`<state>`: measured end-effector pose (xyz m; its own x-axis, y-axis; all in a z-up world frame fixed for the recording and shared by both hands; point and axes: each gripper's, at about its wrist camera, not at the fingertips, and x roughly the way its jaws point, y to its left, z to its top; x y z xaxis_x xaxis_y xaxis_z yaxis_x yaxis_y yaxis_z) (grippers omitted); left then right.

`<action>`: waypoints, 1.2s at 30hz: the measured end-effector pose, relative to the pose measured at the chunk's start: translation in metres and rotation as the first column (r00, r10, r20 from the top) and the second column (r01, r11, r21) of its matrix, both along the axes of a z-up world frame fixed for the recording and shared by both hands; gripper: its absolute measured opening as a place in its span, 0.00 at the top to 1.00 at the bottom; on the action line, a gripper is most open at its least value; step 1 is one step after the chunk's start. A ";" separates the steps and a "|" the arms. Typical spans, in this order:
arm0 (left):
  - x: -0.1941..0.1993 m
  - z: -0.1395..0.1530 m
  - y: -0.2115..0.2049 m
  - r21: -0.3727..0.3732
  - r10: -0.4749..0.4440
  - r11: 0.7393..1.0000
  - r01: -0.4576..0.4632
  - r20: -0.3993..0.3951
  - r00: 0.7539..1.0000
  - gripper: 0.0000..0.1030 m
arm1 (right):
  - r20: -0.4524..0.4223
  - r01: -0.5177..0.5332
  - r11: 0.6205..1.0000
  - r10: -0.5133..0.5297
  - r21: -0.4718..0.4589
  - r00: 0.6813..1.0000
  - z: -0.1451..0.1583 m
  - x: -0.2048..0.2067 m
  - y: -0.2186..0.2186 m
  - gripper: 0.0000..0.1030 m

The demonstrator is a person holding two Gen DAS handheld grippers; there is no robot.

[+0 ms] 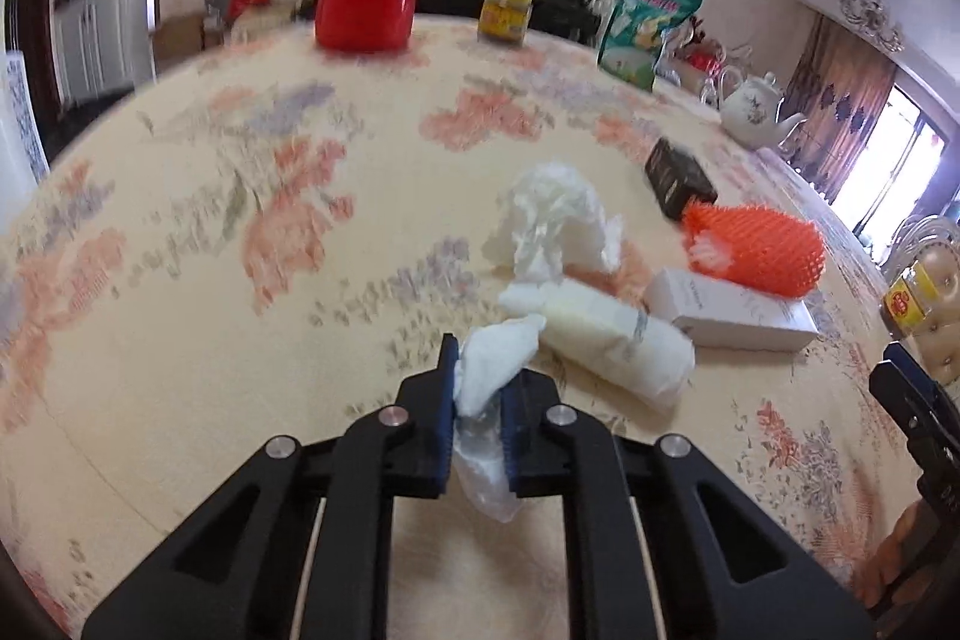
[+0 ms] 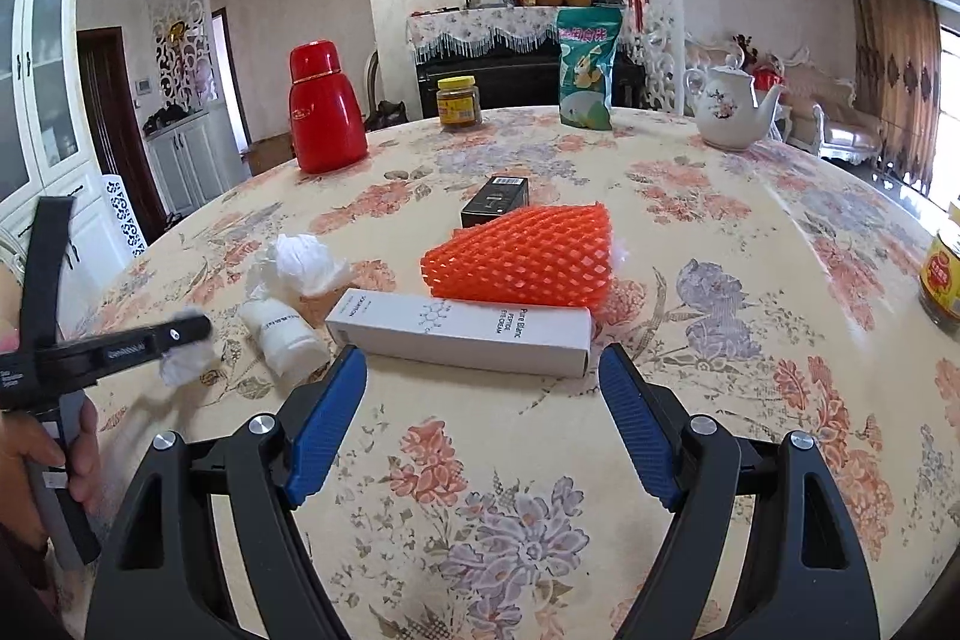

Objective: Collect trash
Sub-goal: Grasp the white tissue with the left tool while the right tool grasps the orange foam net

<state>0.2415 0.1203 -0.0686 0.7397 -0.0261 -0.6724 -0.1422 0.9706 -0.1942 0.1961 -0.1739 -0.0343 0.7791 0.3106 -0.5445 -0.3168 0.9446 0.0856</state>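
While a crumpled white tissue wad (image 1: pixel 495 361) sits pinched in the clenched left tongs (image 1: pixel 480 400) just above the floral table (image 1: pixel 240 340), a white wrapped roll (image 1: pixel 606 334) lies just right of it. Beyond lie a long white carton (image 2: pixel 462 328) and orange foam netting (image 2: pixel 522 256); the right tongs (image 2: pixel 483 400) gape, empty, near the carton.

Black claw (image 2: pixel 480 394), blue ribbed pads (image 2: pixel 327 424), silver screws
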 end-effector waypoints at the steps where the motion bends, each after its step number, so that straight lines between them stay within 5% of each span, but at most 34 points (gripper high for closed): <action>1: -0.002 0.003 -0.001 0.019 0.006 1.000 -0.006 0.021 1.000 0.88 | -0.008 0.005 1.000 -0.005 -0.004 1.000 -0.001 0.002 0.001 0.26; 12: -0.020 0.029 -0.009 0.104 0.008 0.994 -0.027 0.183 0.983 0.88 | -0.041 0.046 0.991 -0.052 -0.126 0.998 0.000 0.055 0.018 0.26; 23: -0.019 0.030 -0.011 0.113 0.005 0.993 -0.027 0.187 0.982 0.88 | -0.076 -0.023 0.934 -0.004 -0.358 0.997 -0.012 0.115 0.040 0.24; 34: -0.016 0.027 -0.012 0.132 0.001 0.991 -0.024 0.174 0.985 0.88 | -0.189 -0.018 0.987 -0.012 -0.160 0.982 -0.025 0.168 0.036 0.23; 36: -0.016 0.027 -0.012 0.131 0.001 0.991 -0.025 0.179 0.984 0.88 | -0.226 -0.026 0.993 -0.001 -0.118 0.974 -0.030 0.173 0.033 0.37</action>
<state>0.2255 0.1080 -0.0417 0.8477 0.0649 -0.5266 -0.1298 0.9877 -0.0873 0.3690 -0.1406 -0.0641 0.6283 0.2418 -0.7394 -0.3141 0.9484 0.0432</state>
